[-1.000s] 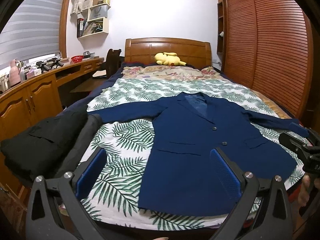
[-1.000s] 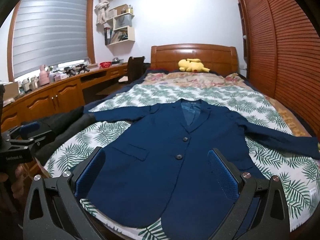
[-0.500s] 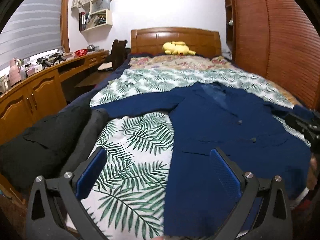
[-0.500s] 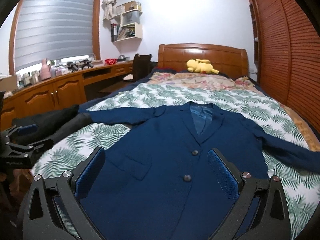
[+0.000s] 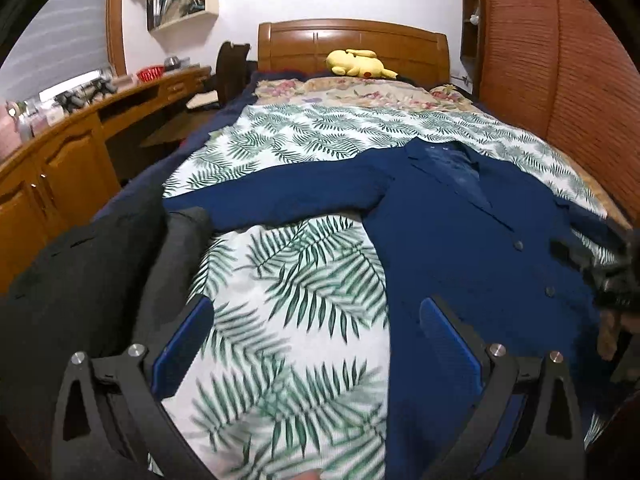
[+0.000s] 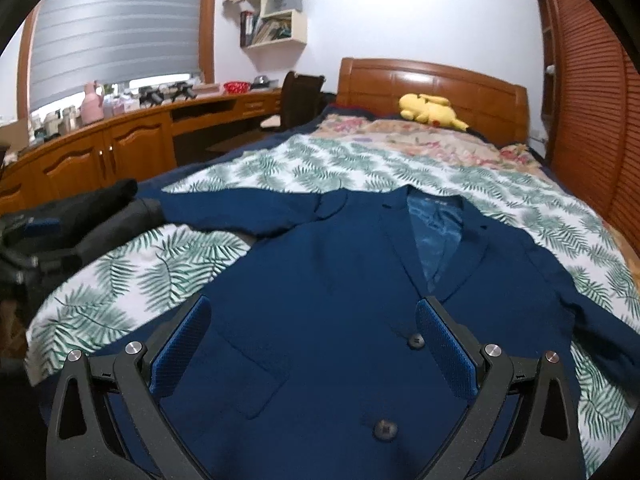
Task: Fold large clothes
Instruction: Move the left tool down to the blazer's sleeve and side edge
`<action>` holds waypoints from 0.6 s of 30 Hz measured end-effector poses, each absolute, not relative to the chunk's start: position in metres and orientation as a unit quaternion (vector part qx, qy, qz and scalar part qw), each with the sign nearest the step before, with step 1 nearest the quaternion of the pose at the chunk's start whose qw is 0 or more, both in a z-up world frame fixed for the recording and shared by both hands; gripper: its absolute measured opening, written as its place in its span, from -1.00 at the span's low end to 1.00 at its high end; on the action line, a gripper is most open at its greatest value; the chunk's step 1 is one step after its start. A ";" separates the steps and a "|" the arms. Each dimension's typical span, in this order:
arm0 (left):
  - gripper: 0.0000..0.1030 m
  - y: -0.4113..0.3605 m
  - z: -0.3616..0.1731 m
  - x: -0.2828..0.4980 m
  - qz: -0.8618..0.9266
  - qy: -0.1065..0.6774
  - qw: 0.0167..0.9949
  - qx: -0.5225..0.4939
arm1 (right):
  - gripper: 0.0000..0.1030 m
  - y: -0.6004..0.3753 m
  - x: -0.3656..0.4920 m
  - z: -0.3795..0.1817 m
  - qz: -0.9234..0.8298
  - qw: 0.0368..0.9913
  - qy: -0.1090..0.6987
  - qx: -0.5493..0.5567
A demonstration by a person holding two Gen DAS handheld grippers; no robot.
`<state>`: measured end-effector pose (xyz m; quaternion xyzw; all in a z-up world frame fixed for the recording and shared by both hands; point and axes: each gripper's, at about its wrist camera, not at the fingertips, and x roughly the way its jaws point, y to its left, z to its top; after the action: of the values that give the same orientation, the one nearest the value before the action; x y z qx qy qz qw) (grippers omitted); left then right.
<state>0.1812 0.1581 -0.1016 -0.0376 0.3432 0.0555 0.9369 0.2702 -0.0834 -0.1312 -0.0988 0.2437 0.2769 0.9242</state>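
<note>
My right wrist view gives me the navy blazer front-on — two dark buttons, a flap pocket, shiny lining at the collar — spread flat on the palm-print bedspread. My left wrist view shows instead its long sleeve reaching toward the black clothes at lower left. I can read no writing anywhere; it's too blurred. The left gripper and right gripper are both spread wide, holding nothing.
</note>
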 end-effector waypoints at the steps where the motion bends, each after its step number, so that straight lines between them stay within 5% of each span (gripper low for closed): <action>1: 1.00 0.163 -0.101 0.192 0.058 0.346 0.936 -0.041 | 1.00 -0.084 0.275 -0.136 0.282 0.922 0.248 -0.098; 18: 1.00 0.217 -0.145 0.341 0.059 0.398 0.905 -0.137 | 1.00 -0.099 0.305 -0.180 0.309 0.894 0.315 -0.075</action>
<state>0.3411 0.2171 -0.1448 -0.1374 0.3978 0.0594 0.9052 0.3046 -0.0990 -0.1799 -0.0752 0.3151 0.3094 0.8940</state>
